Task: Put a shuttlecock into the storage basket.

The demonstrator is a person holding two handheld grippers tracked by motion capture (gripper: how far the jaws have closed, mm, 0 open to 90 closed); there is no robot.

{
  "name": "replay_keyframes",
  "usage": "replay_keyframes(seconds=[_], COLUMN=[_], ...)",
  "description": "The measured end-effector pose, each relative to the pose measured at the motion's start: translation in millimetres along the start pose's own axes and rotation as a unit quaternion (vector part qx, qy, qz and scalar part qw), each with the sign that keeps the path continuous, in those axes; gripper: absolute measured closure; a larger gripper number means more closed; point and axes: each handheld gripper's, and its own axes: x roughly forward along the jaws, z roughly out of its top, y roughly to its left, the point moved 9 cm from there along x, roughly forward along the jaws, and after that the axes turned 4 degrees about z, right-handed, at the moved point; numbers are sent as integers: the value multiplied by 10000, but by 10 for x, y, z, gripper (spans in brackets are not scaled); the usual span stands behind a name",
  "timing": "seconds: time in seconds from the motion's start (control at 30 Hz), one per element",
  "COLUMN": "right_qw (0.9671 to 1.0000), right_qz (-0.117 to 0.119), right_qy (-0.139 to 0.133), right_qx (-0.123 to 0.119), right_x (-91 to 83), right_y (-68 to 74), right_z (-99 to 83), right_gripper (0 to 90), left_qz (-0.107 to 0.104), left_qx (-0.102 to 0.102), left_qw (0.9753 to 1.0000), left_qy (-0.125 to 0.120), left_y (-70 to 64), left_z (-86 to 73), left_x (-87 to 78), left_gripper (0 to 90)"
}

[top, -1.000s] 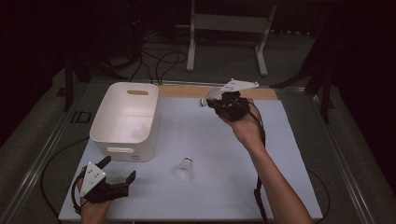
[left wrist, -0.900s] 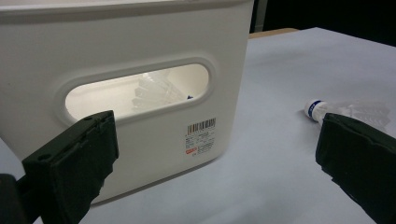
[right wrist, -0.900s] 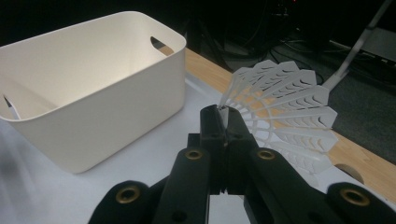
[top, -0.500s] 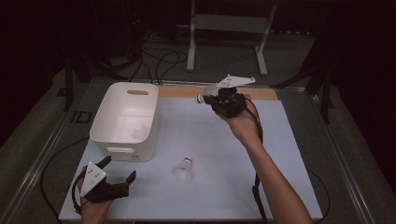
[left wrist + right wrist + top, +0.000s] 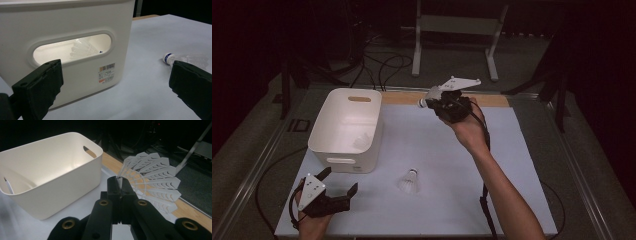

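Note:
My right gripper (image 5: 439, 103) hangs in the air above the table's far middle, to the right of the white bin (image 5: 328, 127). It is shut on a white shuttlecock (image 5: 427, 96); in the right gripper view the jaws (image 5: 119, 182) pinch the feather skirt (image 5: 152, 176), and the cork is hidden. A second shuttlecock (image 5: 408, 182) lies on the white table in front of the bin. Near the table's front left corner my left gripper (image 5: 340, 179) rests wide open and holds nothing (image 5: 114, 65). It faces the bin's near wall (image 5: 75, 22), with the lying shuttlecock (image 5: 186, 58) off to its right.
Inside the bin lies another shuttlecock (image 5: 362, 142), visible through the handle slot (image 5: 81, 48). A wooden strip (image 5: 402, 97) runs along the table's far edge. Cables and a metal stand (image 5: 454, 25) are on the dark floor behind.
My right gripper has risen and drifted a little left toward the bin with the shuttlecock in it. The left gripper and the lying shuttlecock have stayed put.

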Motion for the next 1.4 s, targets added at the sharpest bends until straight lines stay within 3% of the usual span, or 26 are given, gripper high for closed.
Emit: replay_keyframes(seconds=[1.4], right_qw=[9997], right_qz=[204], right_qy=[-52], right_qx=[-81], right_x=[202], right_y=[193], right_z=[133], right_gripper=[893], left_qz=[7], left_qx=[15], left_qw=[10000], left_qy=[3], left_y=[13], left_z=[-2], left_x=[-13], left_gripper=[0])
